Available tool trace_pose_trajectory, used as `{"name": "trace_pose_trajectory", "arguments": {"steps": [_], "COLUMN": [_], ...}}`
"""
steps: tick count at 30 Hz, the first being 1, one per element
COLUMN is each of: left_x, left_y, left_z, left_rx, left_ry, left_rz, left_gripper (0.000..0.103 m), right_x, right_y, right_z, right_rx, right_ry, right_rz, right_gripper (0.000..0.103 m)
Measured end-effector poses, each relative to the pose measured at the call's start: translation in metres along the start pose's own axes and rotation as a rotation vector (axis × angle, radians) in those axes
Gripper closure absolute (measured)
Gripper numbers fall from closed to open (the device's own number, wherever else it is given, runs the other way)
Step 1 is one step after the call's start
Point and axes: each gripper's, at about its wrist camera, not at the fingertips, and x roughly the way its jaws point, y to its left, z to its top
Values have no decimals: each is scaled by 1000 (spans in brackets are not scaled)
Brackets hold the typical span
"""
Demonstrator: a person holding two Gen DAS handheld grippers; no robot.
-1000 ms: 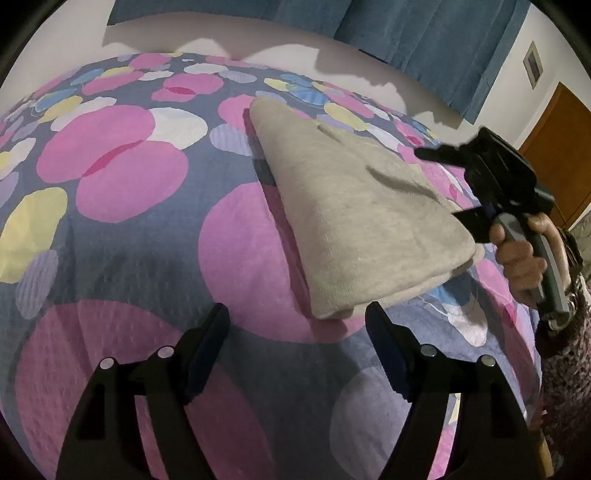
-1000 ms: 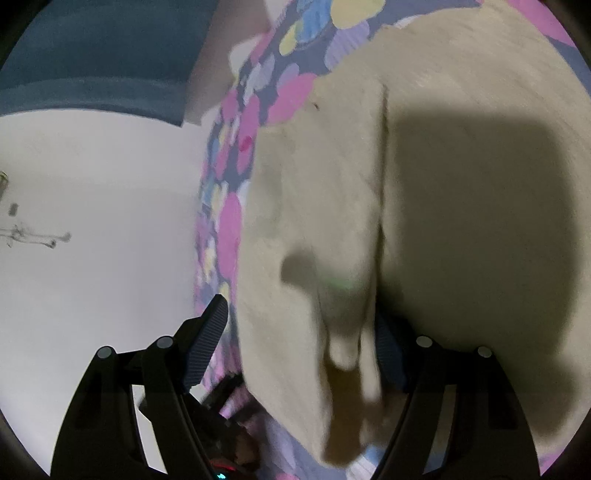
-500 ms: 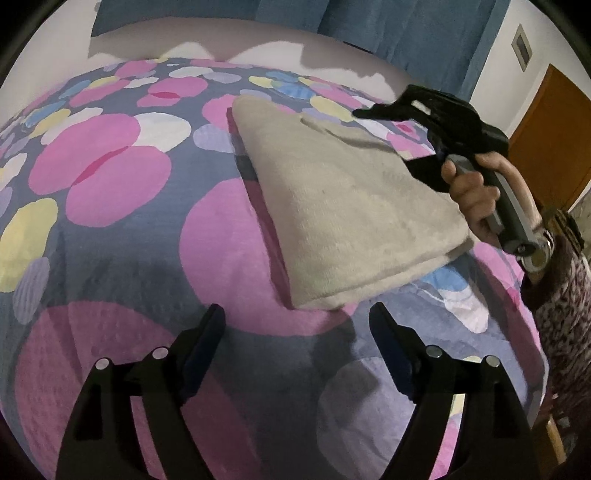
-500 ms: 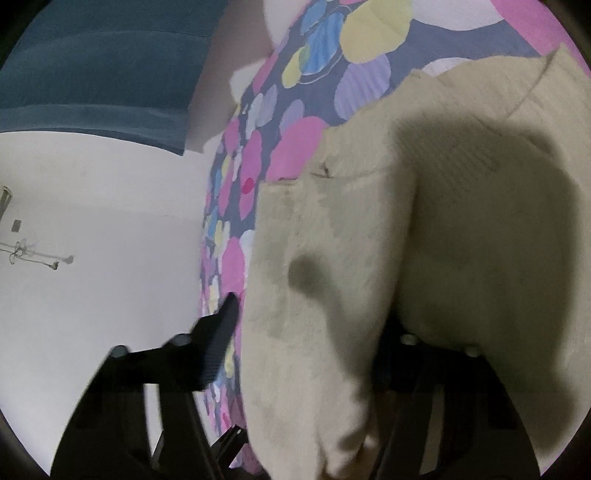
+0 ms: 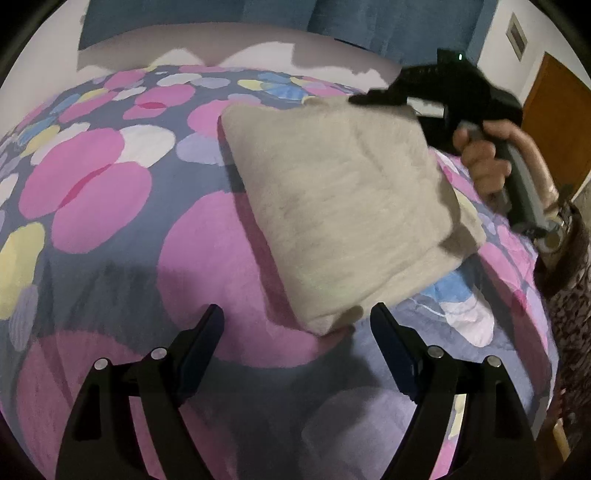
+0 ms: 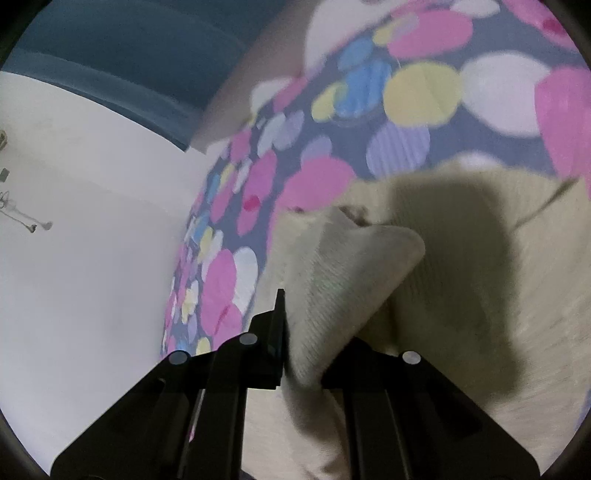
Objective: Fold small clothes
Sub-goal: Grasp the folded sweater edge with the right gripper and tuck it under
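The bed (image 5: 110,229) fills both views, its grey bedspread covered in pink, yellow, white and blue ovals, with a blue curtain (image 5: 369,22) behind it and a brown door (image 5: 554,122) at the far right. On the bedspread lies the folded beige garment (image 5: 343,206), a thick soft piece (its weave is blurred), its near corner just beyond the left claw (image 5: 295,343). That left claw hovers low over the bed with its jaws spread wide and nothing between them. The right claw (image 6: 306,354), gripped by a hand (image 5: 484,162) at the garment's far right corner, has just been closing and now pinches a fold of the beige cloth, raising that corner off the layer beneath.
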Motion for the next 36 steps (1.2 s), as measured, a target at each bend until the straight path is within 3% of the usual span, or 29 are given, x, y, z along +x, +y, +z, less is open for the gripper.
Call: {"name": "trace_pose_trajectory", "arguments": {"steps": [10, 18, 21, 22, 24, 25, 31, 36], "left_x": [13, 16, 16, 16, 16, 16, 18, 18], "left_y": [-2, -1, 0, 0, 1, 1, 0, -1], "left_z": [13, 12, 13, 13, 14, 14, 14, 14], "left_rx": [-29, -38, -40, -43, -48, -49, -48, -52], "left_ry": [2, 4, 5, 5, 4, 3, -2, -3], "left_rz": [-27, -31, -32, -32, -33, -33, -30, -26], "left_gripper": [23, 23, 23, 23, 23, 23, 22, 22], "right_x": [-39, -40, -47, -54, -73, -80, -123, -98], "right_y": [-62, -119, -116, -113, -107, -105, -91, -62], "right_z": [20, 15, 11, 8, -4, -9, -83, -135], "right_rx": [109, 242, 223, 219, 224, 227, 313, 327], "right_ry": [-81, -92, -88, -94, -116, -122, -115, 7], "right_rz": [-83, -110, -70, -53, -5, 4, 152, 219], "right_gripper": [95, 97, 92, 79, 55, 52, 51, 50]}}
